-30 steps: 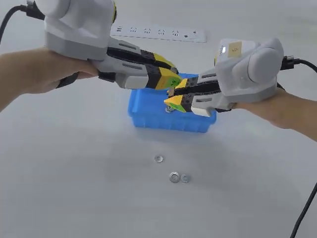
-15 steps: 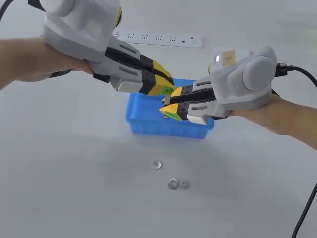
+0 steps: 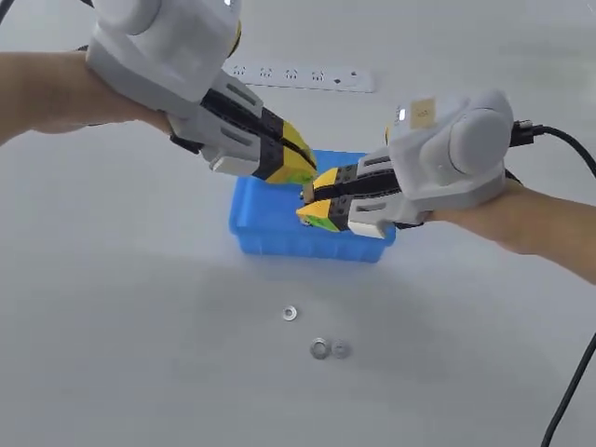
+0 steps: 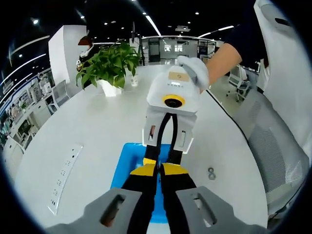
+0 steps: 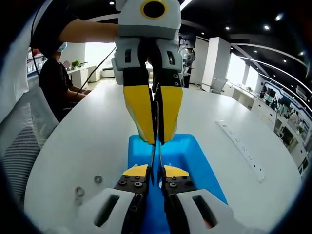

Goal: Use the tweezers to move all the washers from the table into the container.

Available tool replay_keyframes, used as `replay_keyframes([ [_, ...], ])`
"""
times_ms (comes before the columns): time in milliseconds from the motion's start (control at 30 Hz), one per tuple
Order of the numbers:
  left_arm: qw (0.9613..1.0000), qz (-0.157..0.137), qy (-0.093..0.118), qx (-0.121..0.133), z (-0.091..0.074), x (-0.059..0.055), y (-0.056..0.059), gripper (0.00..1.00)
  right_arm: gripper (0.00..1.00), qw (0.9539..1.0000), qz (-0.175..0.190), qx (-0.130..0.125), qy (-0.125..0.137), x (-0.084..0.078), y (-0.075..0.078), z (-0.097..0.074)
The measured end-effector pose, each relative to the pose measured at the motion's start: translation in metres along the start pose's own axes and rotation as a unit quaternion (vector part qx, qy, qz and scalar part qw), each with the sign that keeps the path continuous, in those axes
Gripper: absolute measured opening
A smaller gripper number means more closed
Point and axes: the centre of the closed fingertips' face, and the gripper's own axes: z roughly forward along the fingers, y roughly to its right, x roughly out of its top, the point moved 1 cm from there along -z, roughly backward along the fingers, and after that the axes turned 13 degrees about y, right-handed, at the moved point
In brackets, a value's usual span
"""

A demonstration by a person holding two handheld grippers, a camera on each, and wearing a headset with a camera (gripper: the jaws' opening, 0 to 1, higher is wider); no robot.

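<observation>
Tweezers point(image 5: 156, 155) are showing as a thin dark strip bridging the short gap between the two grippers' tips, hanging over the blue container point(image 3: 270, 244). Long axis is running along the line that joins the grippers nose to nose, in line with both sets of jaws. Both ends are sitting buried between jaws, so I can't tell which way the tips are pointing. Left gripper point(image 4: 158, 170) is angling down from the far left, its yellow-tipped jaws pinching nearly closed with the strip between them. Right gripper point(image 5: 155, 171) is reaching in from the right, facing it, jaws likewise squeezing down to a narrow slit around the strip. Their tips are sitting just beside each other above the container's middle. Container is resting on the white table point(image 3: 140, 307). Three washers point(image 3: 290, 313) are lying flat on the table on the near side of the container, apart from it: one alone, and two more just beside each other, nearer still and slightly right. White power strip point(image 3: 298, 74) is lying on the far side of the container, well apart.
</observation>
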Motion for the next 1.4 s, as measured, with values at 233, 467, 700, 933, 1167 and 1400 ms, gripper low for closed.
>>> replay_keyframes([
  [233, 0.9999, 0.015, -0.006, 0.0, -0.004, 0.004, -0.001, 0.06, 0.12, 1.0, -0.003, -0.007, 0.003, 0.006, 0.002, 0.001],
  [467, 0.9998, 0.019, -0.009, 0.001, -0.007, 0.008, -0.001, 0.06, 0.14, 0.9999, -0.006, -0.009, 0.0, 0.007, 0.002, 0.0],
  [700, 0.9996, 0.025, -0.007, 0.008, -0.01, 0.014, -0.002, 0.06, 0.19, 0.9996, -0.007, -0.024, -0.013, 0.004, 0.004, -0.005],
  [933, 0.9995, 0.03, -0.01, 0.01, -0.014, 0.019, -0.002, 0.06, 0.26, 0.9992, -0.003, -0.038, -0.008, 0.007, 0.005, -0.013],
  [1167, 0.9992, 0.037, -0.003, 0.012, -0.02, 0.032, 0.003, 0.06, 0.37, 0.9962, -0.044, -0.072, 0.02, 0.027, 0.01, -0.025],
  [1400, 0.9989, 0.045, -0.003, 0.013, -0.029, 0.041, 0.02, 0.06, 0.52, 0.9917, -0.054, -0.115, 0.019, 0.039, 0.007, -0.04],
])
